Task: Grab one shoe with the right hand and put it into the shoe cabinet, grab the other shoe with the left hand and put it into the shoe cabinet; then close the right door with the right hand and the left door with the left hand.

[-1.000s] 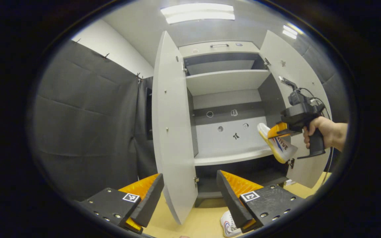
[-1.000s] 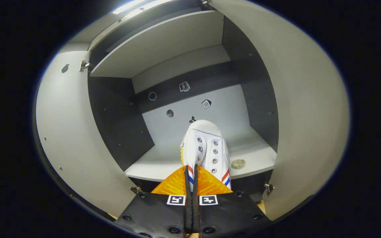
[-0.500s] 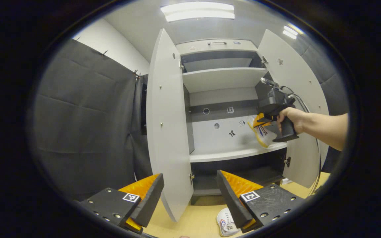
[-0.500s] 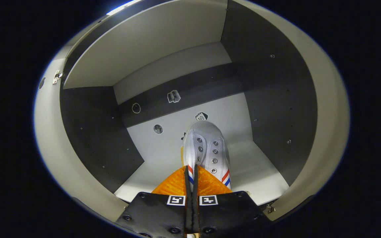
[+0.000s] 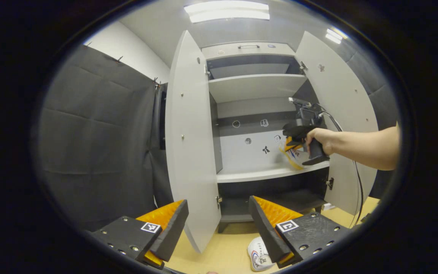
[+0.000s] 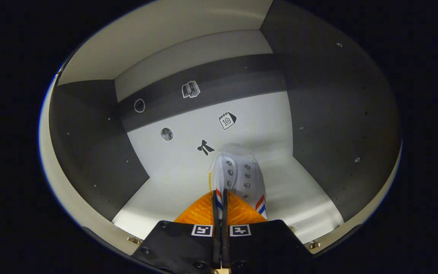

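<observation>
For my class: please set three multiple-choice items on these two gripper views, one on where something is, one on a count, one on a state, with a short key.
1. Where is the second shoe?
A. On the floor in front of the cabinet
B. On the top shelf
C. In the left gripper

2. How many cabinet doors stand open?
A. None
B. One
C. Two

3. What is the state of the right gripper?
A. Open and empty
B. Shut on a white shoe
C. Shut on a door edge

Key:
1 A, the left gripper view shows it lying on the tan floor by the cabinet base.
2 C, the left door and right door both swing outward.
3 B, its fingers press together on the white shoe, held inside the cabinet above the middle shelf.
</observation>
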Action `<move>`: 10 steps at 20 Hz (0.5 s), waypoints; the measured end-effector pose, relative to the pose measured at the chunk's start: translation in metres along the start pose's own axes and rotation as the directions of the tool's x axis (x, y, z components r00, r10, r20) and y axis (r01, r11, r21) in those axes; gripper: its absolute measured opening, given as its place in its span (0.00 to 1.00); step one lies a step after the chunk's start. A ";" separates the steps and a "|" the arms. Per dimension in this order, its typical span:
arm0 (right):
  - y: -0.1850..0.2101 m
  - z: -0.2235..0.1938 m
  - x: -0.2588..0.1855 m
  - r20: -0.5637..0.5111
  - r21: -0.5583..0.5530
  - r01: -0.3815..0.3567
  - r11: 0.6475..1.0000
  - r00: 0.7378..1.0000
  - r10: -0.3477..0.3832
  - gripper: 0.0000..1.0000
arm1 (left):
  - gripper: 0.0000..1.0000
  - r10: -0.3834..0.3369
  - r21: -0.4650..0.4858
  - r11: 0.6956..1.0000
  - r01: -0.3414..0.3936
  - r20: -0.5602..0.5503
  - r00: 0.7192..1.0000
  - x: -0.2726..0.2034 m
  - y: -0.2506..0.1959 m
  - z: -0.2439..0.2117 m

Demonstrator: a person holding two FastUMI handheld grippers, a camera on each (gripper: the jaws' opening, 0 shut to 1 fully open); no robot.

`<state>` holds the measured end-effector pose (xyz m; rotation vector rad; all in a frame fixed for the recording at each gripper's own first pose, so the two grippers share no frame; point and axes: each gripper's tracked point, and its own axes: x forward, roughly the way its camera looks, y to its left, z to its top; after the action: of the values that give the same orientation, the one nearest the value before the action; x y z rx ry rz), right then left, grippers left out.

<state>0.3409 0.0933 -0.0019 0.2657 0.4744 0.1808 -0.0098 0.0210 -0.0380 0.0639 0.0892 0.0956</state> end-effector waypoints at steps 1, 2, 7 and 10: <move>-0.001 -0.002 0.001 -0.004 -0.012 0.005 1.000 1.000 -0.005 0.07 | 0.94 -0.007 -0.003 1.000 0.007 -0.007 1.000 0.002 -0.001 -0.002; -0.003 -0.002 0.003 0.002 -0.021 0.000 1.000 1.000 0.000 0.07 | 0.94 -0.010 -0.007 1.000 0.010 -0.015 1.000 0.002 -0.002 -0.005; 0.008 0.015 -0.003 0.100 -0.062 -0.044 0.997 0.994 0.050 0.59 | 0.94 -0.033 -0.030 0.999 0.032 -0.055 0.998 0.011 -0.003 -0.018; 0.008 0.024 -0.026 0.180 -0.159 -0.023 0.987 0.982 0.052 1.00 | 0.94 -0.080 -0.056 0.996 0.076 -0.075 0.994 0.021 -0.010 -0.026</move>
<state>0.3287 0.0905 0.0316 0.1356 0.2705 0.2269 0.0091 0.0142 -0.0662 0.0036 0.1663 0.0221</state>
